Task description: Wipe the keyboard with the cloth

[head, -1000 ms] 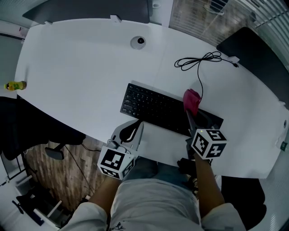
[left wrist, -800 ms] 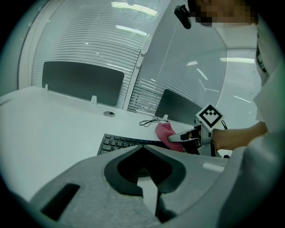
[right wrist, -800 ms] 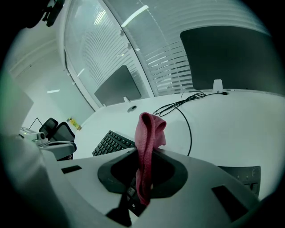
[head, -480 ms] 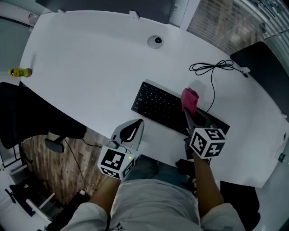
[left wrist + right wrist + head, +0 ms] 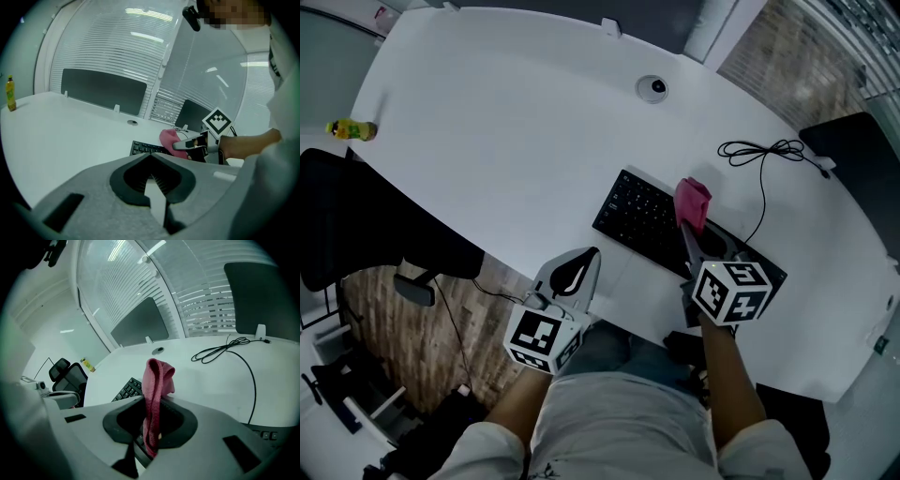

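The right hand-held gripper (image 5: pixel 686 232) is clamped on the pink cloth (image 5: pixel 693 202), which sticks up past its jaws over the right half of the keyboard (image 5: pixel 642 211). The keyboard lies askew by the near edge of the bench (image 5: pixel 506 122). The left hand-held gripper (image 5: pixel 579 267) hangs just off that edge, jaws together and empty. The cloth seems poised rather than pressing on the keys. Next it likely needs tipping down onto them, then sweeping along the rows.
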